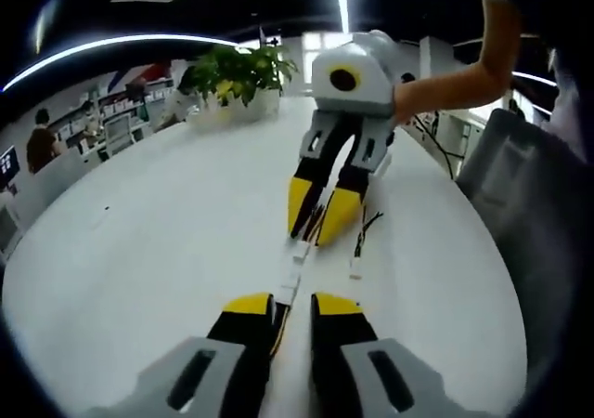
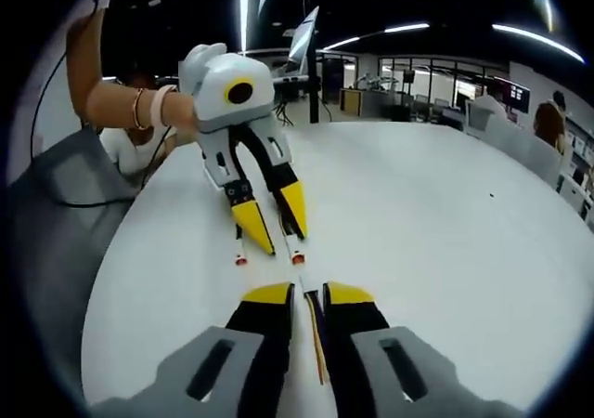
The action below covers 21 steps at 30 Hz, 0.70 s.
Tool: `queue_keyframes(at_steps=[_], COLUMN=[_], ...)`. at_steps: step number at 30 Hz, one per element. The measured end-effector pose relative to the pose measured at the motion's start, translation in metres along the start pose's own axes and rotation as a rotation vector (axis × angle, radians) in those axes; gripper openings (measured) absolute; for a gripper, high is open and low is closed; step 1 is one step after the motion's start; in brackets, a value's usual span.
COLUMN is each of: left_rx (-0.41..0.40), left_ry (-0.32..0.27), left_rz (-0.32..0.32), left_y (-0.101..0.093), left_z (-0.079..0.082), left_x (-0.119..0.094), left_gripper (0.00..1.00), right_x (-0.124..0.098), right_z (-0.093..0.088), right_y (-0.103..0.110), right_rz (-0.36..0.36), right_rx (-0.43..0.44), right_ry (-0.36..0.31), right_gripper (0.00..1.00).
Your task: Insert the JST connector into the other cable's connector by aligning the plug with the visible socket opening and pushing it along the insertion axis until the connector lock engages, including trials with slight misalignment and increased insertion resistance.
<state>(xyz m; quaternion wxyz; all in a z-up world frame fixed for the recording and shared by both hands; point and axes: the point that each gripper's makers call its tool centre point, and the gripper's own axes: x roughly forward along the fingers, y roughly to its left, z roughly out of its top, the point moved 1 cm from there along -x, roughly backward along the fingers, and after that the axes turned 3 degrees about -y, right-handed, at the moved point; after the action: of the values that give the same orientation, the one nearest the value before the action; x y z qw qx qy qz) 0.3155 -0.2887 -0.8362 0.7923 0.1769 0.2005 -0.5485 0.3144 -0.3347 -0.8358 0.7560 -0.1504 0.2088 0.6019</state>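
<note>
In the left gripper view my left gripper is shut on a thin red-and-yellow cable whose white connector points away along the table. My right gripper faces it from above, shut on the other cable, whose white plug nearly meets that connector. In the right gripper view my right gripper pinches its dark-and-yellow cable. The left gripper reaches in from the top, its red-tipped white connector just ahead of my jaws. Whether the two connectors touch I cannot tell.
A spare cable with black wires and a white connector lies loose beside the grippers, its connector also in the right gripper view. The round white table carries a potted plant at its far edge. A grey chair back stands close.
</note>
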Motion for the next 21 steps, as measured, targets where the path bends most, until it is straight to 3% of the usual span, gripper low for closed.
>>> queue_keyframes(at_steps=[21], left_rx=[0.002], left_ry=[-0.043], left_rz=[-0.037], left_y=[-0.0022], left_z=[0.0002], left_x=[0.0039], left_gripper=[0.00], right_x=[0.0030], right_z=[-0.0034], right_y=[0.0000], right_rz=[0.017], right_rx=[-0.033], right_ry=[-0.038], right_gripper=[0.04])
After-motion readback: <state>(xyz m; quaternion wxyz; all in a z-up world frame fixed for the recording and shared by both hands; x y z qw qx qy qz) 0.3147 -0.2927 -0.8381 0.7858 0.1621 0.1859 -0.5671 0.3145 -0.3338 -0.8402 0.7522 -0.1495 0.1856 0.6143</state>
